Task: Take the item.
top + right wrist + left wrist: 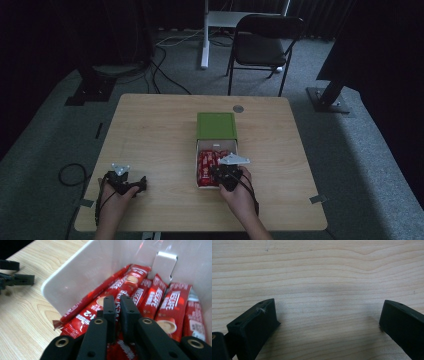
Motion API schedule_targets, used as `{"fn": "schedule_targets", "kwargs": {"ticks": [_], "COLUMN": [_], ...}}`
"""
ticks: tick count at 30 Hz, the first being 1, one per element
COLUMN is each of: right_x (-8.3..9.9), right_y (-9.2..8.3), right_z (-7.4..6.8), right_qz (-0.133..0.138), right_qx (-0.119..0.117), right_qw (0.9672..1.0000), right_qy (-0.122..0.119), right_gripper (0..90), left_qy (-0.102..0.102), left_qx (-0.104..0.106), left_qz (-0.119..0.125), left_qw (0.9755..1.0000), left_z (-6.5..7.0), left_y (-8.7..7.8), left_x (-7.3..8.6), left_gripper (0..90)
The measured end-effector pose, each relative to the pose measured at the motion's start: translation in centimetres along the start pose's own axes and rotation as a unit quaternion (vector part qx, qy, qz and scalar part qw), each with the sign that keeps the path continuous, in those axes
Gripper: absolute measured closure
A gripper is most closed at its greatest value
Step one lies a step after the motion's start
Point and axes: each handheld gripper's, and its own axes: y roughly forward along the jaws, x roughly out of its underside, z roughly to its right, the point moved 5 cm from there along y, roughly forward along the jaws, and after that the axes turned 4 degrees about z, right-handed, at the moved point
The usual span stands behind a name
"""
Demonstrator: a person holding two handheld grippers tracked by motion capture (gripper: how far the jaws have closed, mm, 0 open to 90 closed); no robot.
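Right gripper view reveals the right gripper (117,302) pinching a red sachet (120,296) inside the white box (75,277). Left gripper (327,317) gapes wide over bare table (324,270).

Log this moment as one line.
right gripper: shut on sachet, in white tray | left gripper: open over table

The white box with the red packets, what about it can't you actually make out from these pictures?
- How many red packets there are: the right tool covers some in the right gripper view.
- Whether that tool pinches a packet: its nearly shut jaws hide the gap.
- The white box under the green lid: covered in the high view.
- Packet print: too small in the high view.
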Motion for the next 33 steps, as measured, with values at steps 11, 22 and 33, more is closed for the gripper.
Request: {"fn": "schedule_targets", "kwargs": {"ticks": [11, 22, 33], "right_x": [-1.3, -2.1, -2.8], "right_y": [-1.9, -3.7, -6.0], "right_z": [0.0, 0.5, 0.9], "right_qz": [0.025, 0.043, 0.064], "right_qx": [-0.028, -0.032, -0.037], "right_qw": [0.9992, 0.9982, 0.9969], "right_qy": [0.016, 0.026, 0.027], "right_gripper": [86.7, 87.4, 87.8], "left_qy": [0.0, 0.0, 0.0], "left_qx": [0.0, 0.0, 0.0], "left_qz": [0.0, 0.0, 0.0], "left_qw": [1.0, 1.0, 1.0], "left_z": [0.0, 0.0, 0.0], "left_y": [0.0, 0.0, 0.0], "left_x": [0.0, 0.0, 0.0], "left_gripper": [2.0, 2.0, 2.0]}}
